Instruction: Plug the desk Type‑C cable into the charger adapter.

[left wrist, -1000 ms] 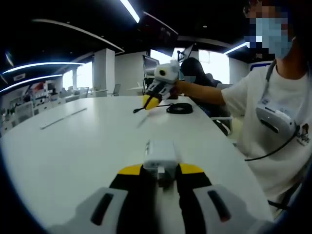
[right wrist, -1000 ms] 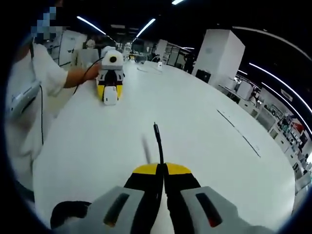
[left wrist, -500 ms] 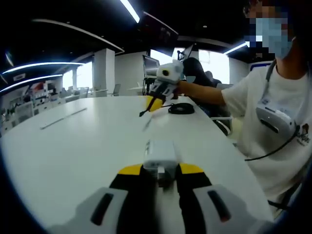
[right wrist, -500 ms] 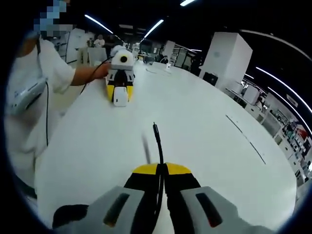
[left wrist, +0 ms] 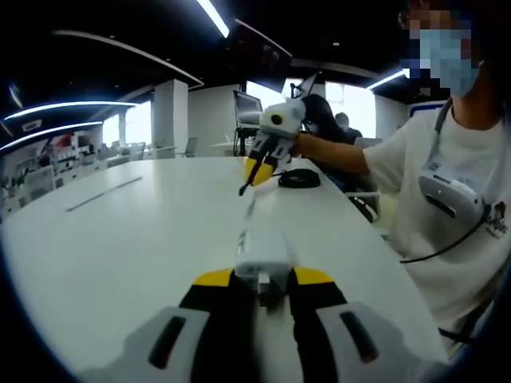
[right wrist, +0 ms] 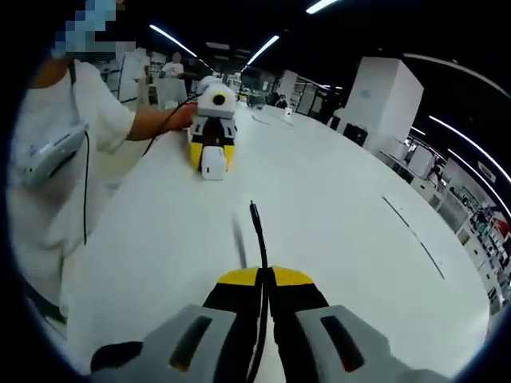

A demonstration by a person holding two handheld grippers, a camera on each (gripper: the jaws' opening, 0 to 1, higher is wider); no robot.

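My left tongs (left wrist: 259,281) pinch the white charger adapter (left wrist: 263,254) by its rear end, low over the white counter (left wrist: 120,231). It looks rigid and light, so a firm squeeze on its flat sides should brace it. My right tongs (right wrist: 264,279) are pressed together on the black Type‑C cable (right wrist: 258,231) just behind the plug, which sticks out forward. The cable is limp, so I judge holding close to the plug is best.

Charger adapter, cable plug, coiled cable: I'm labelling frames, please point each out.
charger adapter (left wrist: 263,249), left gripper view, top face.
cable plug (right wrist: 254,210), right gripper view, plug tip.
coiled cable (left wrist: 299,178), left gripper view, loop.
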